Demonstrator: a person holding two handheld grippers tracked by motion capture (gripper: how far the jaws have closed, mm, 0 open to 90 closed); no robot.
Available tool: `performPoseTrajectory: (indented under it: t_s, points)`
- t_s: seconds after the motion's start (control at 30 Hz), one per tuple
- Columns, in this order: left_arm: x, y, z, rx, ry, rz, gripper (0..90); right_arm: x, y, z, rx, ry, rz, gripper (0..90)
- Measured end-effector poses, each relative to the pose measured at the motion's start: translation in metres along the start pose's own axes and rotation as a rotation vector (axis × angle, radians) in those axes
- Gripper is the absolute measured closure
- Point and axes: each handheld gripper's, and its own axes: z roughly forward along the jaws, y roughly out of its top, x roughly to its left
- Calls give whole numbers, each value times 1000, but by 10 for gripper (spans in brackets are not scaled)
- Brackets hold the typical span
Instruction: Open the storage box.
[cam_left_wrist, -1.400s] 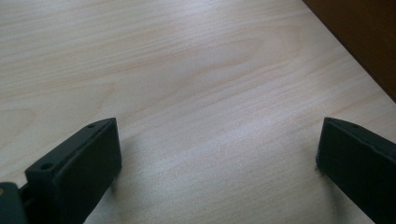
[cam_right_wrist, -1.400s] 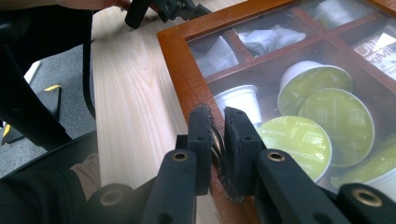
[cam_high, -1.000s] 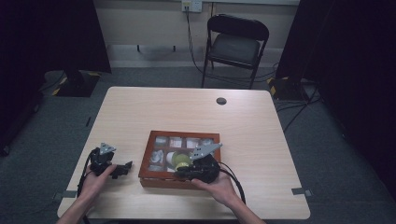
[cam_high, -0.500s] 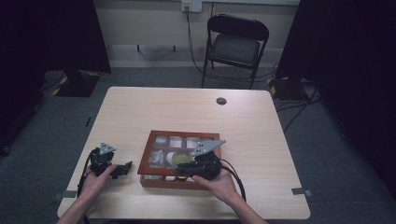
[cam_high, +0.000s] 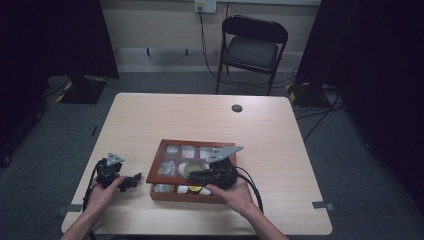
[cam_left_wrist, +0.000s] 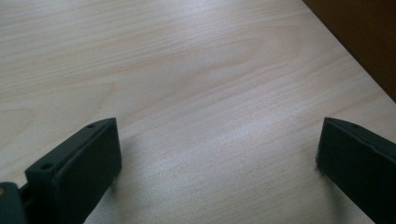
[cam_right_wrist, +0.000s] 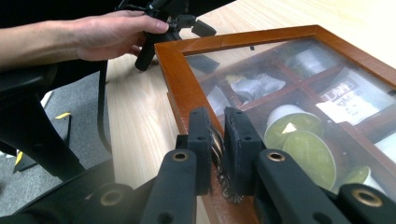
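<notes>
Wooden box (cam_high: 192, 170) with glass lid, near front edge of bench (cam_high: 280, 135), nine compartments, three by three. Right gripper (cam_right_wrist: 218, 140) pressed on a small metal clasp (cam_right_wrist: 217, 148) at box's front rim. Left gripper (cam_left_wrist: 217, 154) spread wide, nothing between, low over bare bench just left of box, box wall at upper right in left gripper view. Wide bare bench behind and right of box. Two green-topped cups (cam_right_wrist: 299, 140) under glass, packets in other cells. One folding chair (cam_high: 252, 47) beyond far edge. One dark disc (cam_high: 237, 108) near far edge.
</notes>
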Motion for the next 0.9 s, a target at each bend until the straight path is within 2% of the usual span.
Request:
performPoseTrajectory:
  t_s: [0.27, 0.47, 0.9]
  points:
    - [0, 0, 0, 0, 0, 0, 0, -2, 7, -4, -18, 2, 18, 814]
    - [0, 0, 0, 0, -1, -1, 0, -3, 12, -7, -19, 2, 18, 814]
    - [0, 0, 0, 3, 0, 3, 0, -8, 23, -14, -57, 1, 28, 815]
